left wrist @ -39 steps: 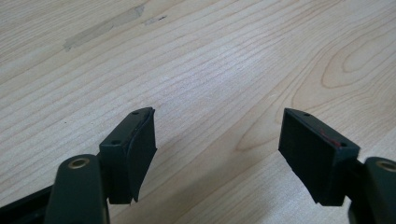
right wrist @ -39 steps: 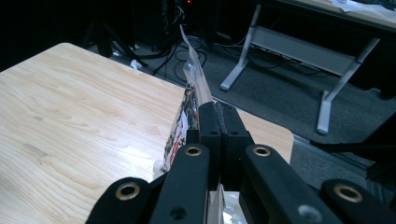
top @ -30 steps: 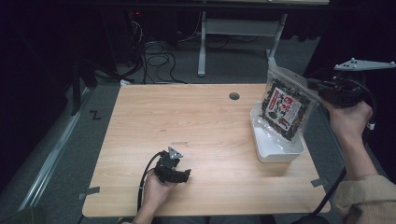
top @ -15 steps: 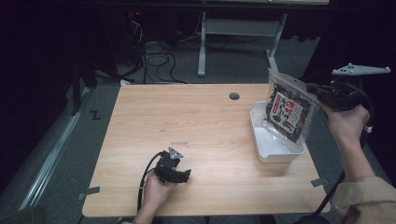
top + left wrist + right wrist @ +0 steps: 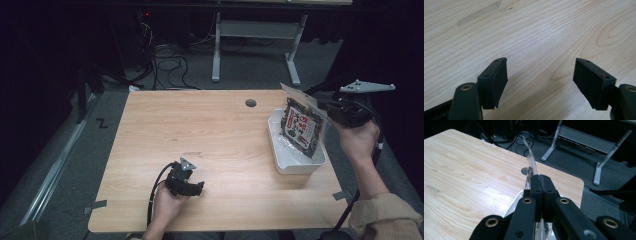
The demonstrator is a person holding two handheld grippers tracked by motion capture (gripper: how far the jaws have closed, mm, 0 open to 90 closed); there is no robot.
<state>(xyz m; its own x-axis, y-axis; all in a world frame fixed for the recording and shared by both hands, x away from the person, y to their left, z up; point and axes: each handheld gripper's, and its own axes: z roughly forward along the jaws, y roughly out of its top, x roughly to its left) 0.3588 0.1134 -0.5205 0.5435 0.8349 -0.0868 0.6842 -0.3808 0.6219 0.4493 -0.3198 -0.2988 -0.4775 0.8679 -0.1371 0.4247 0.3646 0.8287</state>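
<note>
I have the right gripper (image 5: 334, 111) with its jaws clamped together on the clear top edge of the snack packet (image 5: 301, 127); in the right gripper view that thin film (image 5: 531, 160) sticks out edge-on just past the jaw tips. The packet hangs below and ahead of those jaws, tilted, its lower end inside the white tray (image 5: 280, 159) at the table's (image 5: 210, 130) edge. It is a flat clear pouch with a dark, speckled filling and a red and white label printed across its face. My left gripper (image 5: 192, 186) lies low on the bare table (image 5: 529, 32), jaws standing wide apart with nothing between them, well away from the packet.
</note>
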